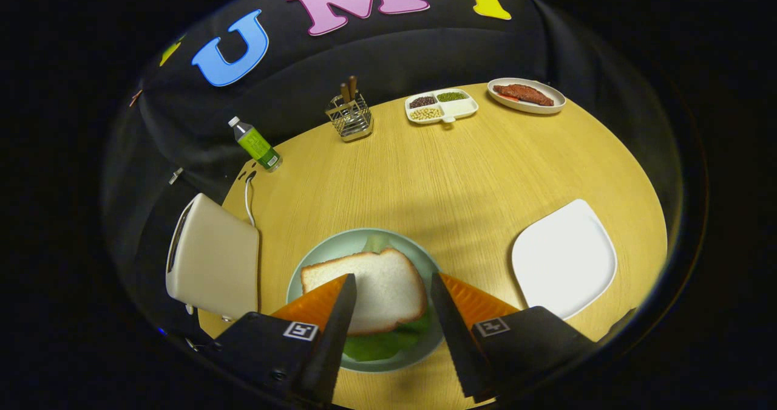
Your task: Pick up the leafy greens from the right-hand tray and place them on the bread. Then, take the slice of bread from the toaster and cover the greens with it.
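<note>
A slice of bread (370, 288) lies on top of leafy greens (379, 344) on a pale green plate (303, 270). The greens stick out beneath the slice on its near side and at its far edge. My gripper (392, 288) hovers above the plate, open, its fingers spread to either side of the slice and holding nothing. A cream toaster (212, 258) stands left of the plate; its slot faces away, so I cannot tell what is inside. A white tray (564, 258) sits to the right of the plate with nothing on it.
At the back of the round wooden table (449, 173) stand a wire utensil holder (350, 117), a divided dish of beans (441, 106) and a plate with a reddish slab of meat (525, 95). A green bottle (256, 144) is at the back left, above the toaster's white cord (247, 198).
</note>
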{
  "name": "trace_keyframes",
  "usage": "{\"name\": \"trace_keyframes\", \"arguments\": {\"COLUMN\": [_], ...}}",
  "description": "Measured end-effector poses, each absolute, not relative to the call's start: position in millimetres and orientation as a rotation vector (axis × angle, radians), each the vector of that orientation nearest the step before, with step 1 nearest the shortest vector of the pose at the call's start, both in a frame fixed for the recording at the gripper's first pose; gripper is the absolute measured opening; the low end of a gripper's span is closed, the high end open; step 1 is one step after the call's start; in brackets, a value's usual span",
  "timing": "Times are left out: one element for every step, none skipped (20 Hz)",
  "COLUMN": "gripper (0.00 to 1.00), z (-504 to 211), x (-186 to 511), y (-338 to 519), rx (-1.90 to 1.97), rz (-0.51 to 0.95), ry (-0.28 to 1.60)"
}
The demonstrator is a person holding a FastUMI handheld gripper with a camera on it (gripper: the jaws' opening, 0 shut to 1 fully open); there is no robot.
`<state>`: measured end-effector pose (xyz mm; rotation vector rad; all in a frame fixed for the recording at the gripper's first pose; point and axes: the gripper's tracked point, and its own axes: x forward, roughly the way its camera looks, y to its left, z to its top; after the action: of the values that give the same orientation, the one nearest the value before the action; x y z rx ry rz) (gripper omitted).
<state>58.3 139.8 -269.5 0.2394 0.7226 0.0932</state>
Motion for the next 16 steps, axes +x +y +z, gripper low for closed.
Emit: {"name": "trace_keyframes", "arguments": {"gripper": [0.84,0.92,0.96,0.99,0.99,0.99,0.99,0.99,0.99,0.99,0.99,0.99,0.99,0.99,0.99,0.99], "z": [-262.6,-255.9,-245.8,-234.3,-222.5,-208.9,-194.3,-185.6,-169.4,-152.6,-135.8,-119.9,-103.1,-88.1,-73.1,-57.4], "x": [55.2,54.7,53.8,51.8,49.6,47.5,46.1,46.8,45.4,43.9,40.9,37.4,33.8,29.8,26.1,21.4], "y": [135.6,130.8,126.6,120.9,115.8,111.4,107.2,99.1,93.9,87.8,79.9,74.6,70.3,64.3,56.2,48.8], "rx": [0.232,0.219,0.206,0.186,0.167,0.150,0.131,0.110,0.088,0.066,0.055,0.056,0.061,0.062,0.058,0.049], "rz": [0.088,0.079,0.074,0.067,0.060,0.056,0.054,0.054,0.050,0.044,0.032,0.023,0.017,0.008,-0.003,-0.008], "ry": [0.710,0.693,0.671,0.647,0.618,0.585,0.551,0.514,0.471,0.428,0.389,0.355,0.322,0.288,0.251,0.212]}}
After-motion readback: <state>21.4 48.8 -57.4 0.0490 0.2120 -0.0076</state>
